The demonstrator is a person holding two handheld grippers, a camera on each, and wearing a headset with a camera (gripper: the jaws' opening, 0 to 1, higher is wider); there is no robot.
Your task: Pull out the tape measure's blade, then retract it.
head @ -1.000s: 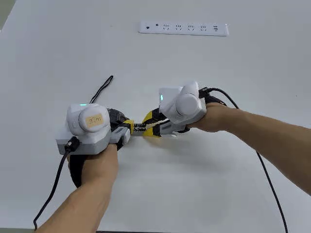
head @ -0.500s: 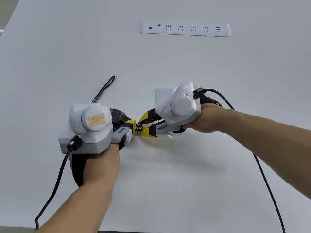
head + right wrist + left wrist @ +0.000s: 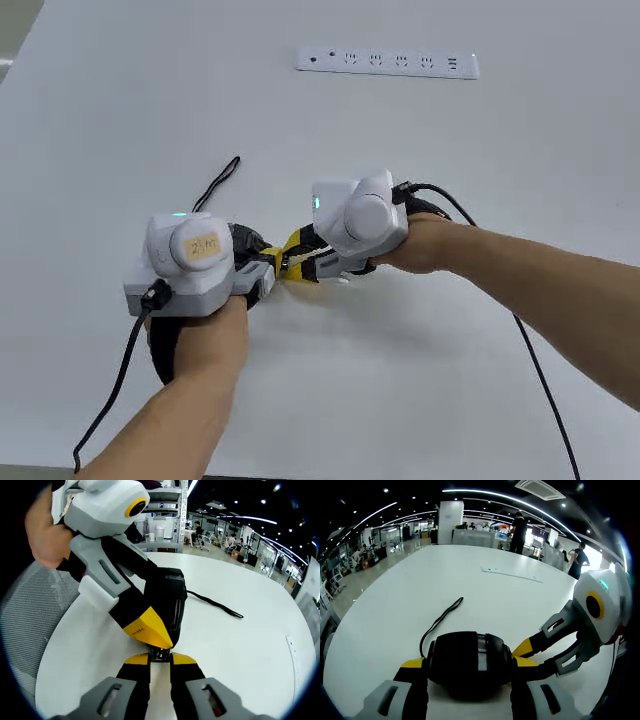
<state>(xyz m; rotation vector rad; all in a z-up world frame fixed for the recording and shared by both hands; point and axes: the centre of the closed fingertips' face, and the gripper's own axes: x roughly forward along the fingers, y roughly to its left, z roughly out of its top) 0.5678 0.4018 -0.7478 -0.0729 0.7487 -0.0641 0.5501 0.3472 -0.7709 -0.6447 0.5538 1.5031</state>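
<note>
Black-cased, the tape measure (image 3: 460, 652) is held clear of the white table (image 3: 450, 380), clamped across its flat sides by the yellow-padded jaws of the left gripper (image 3: 469, 670), so that the case is kept from following when the blade is drawn or fed back. The right gripper (image 3: 160, 660) is brought in head-on from the opposite side, its jaws pressed together on the end hook of the blade (image 3: 160, 653), which is seen right at the mouth of the case; almost no blade is exposed between the two grippers, so the retraction is judged to be close to complete. A dark wrist strap (image 3: 441, 621) is trailed from the case over the table behind it, and a power strip (image 3: 388, 61) is laid well apart at the far side. Nothing is found in the path between the grippers.
</note>
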